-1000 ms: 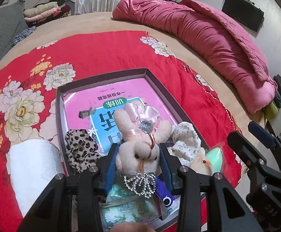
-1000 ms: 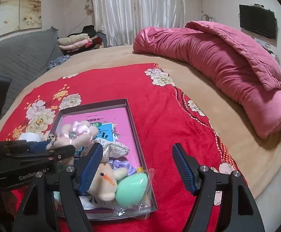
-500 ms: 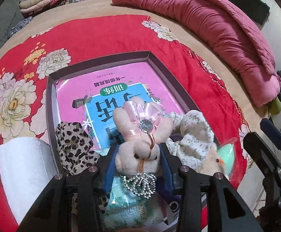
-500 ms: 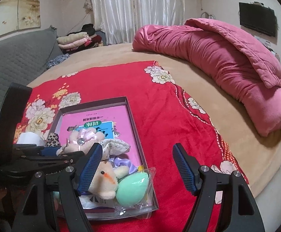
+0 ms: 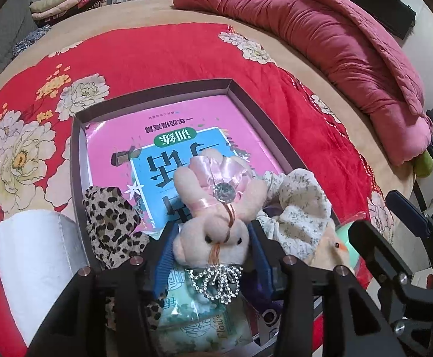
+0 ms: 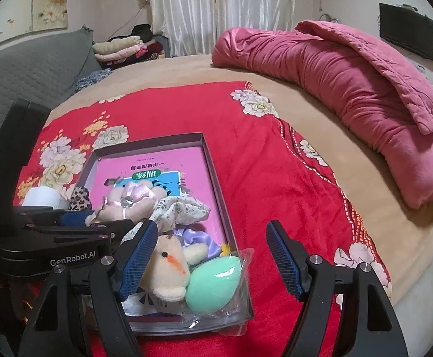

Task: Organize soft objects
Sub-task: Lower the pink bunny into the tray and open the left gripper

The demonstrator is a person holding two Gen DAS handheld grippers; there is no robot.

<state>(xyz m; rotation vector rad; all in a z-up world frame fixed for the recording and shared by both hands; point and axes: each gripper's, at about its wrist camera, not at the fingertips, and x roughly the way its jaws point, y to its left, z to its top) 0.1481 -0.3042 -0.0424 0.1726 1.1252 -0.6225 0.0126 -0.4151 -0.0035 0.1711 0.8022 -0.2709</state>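
Your left gripper (image 5: 210, 250) dipped closer to the tray (image 5: 157, 96), jaws now opening around the bunny (image 5: 209, 238) between them. Right gripper (image 6: 212, 255) hangs wide apart, empty, chick (image 6: 169, 270) just inside its left jaw. Most soft stuff's trayed; toilet roll (image 5: 35, 255) remains outside.

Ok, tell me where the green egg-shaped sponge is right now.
In the right wrist view, the green egg-shaped sponge lies in a clear bag at the box's near right corner, beside the plush chick.
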